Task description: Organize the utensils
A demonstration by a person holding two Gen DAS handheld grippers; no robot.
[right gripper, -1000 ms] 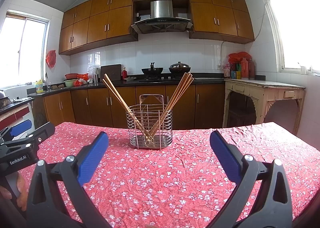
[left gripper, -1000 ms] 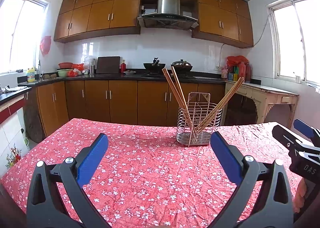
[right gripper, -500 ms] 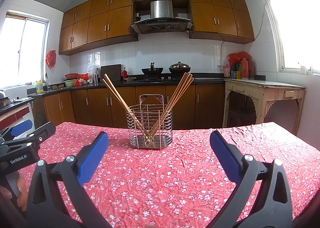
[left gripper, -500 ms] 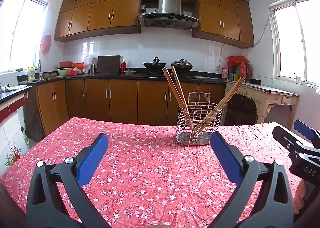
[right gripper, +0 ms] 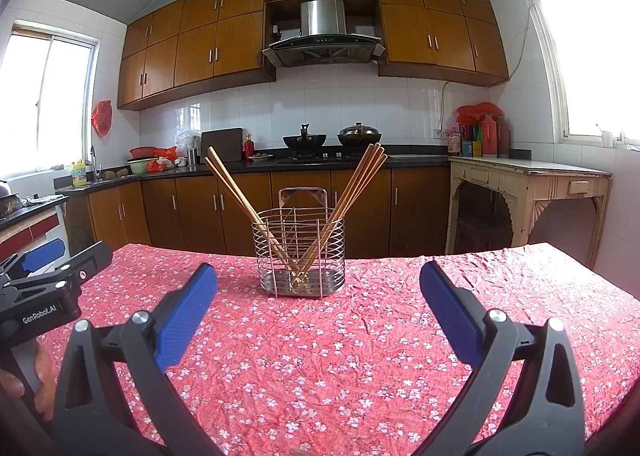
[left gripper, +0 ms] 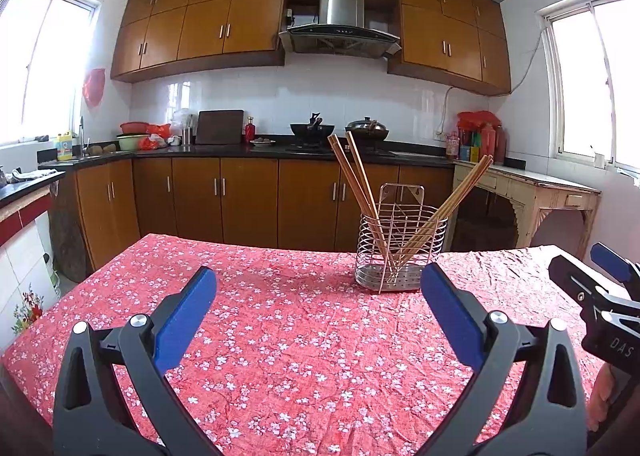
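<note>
Chopsticks: two bundles of chopsticks (right gripper: 298,212) stand in a wire holder (right gripper: 299,252); one bundle leans up to the left, the other up to the right, so they cross low in the holder; their long axes run steeply upward, tips splayed apart
Holder: upright on the red flowered cloth of the bench (right gripper: 360,344), toward the far side, roughly mid-width; which inner compartment each bundle sits in I cannot tell
Right gripper: the right gripper (right gripper: 318,296) has its jaws spread wide and empty; the holder lies straight ahead, just left of its centre line, well apart from the fingertips
Left gripper: the left gripper (left gripper: 318,296) is likewise spread wide, holding nothing; in its view the holder (left gripper: 401,252) sits ahead and to the right, near the line of its right finger
Nearer hand: judged from both views, the right one faces the holder more squarely; neither is clearly closer
Coming move: probably a reach forward to a leaning bundle; the grip would need to close across the slanted sticks above the holder rim
Risk: a light holder may tip or slide on the wrinkled cloth
</note>
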